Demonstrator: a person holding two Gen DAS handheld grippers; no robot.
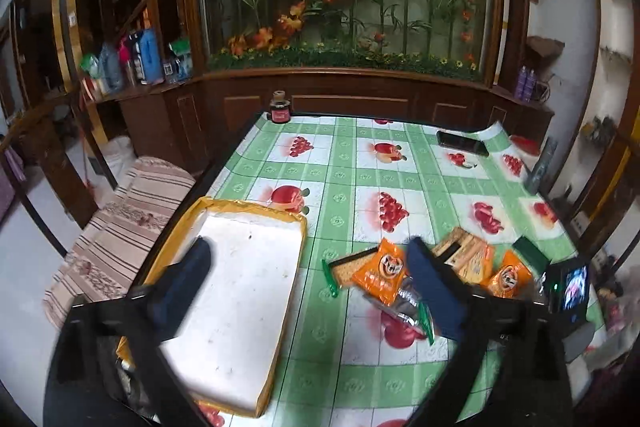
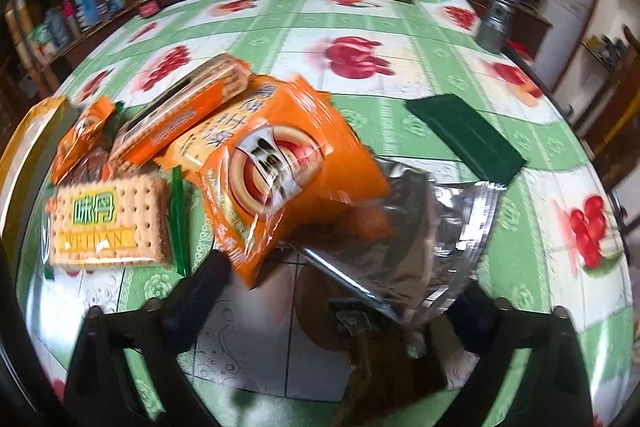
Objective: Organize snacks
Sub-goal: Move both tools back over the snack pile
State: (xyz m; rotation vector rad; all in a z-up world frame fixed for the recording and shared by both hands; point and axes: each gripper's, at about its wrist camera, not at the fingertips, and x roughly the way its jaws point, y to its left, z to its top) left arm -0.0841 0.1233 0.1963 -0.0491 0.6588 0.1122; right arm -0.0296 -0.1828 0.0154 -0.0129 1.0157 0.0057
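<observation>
A tray (image 1: pixel 296 223) with a yellow rim and a bare white floor sits at the table's left. My left gripper (image 1: pixel 312 271) hovers above its right edge, jaws wide open with nothing held. The snack pile lies to its right: orange packets (image 1: pixel 380 267), a cracker pack (image 1: pixel 344 271) and a biscuit box (image 1: pixel 468 255). In the right wrist view, my right gripper (image 2: pixel 340 303) points down over a large orange packet (image 2: pixel 280 167) with a silver foil side (image 2: pixel 420 227). The packet lies between the open fingers. The cracker pack (image 2: pixel 108 223), biscuit box (image 2: pixel 180 115) and a small orange packet (image 2: pixel 80 143) lie to its left.
The green fruit-print tablecloth (image 1: pixel 360 379) covers the table. A dark green pad (image 2: pixel 468 139) lies right of the pile. A phone (image 1: pixel 462 143), a small jar (image 1: pixel 280 107) and a metal cylinder (image 2: pixel 500 11) stand along the far edge. A striped bench cushion (image 1: pixel 120 227) is left of the table.
</observation>
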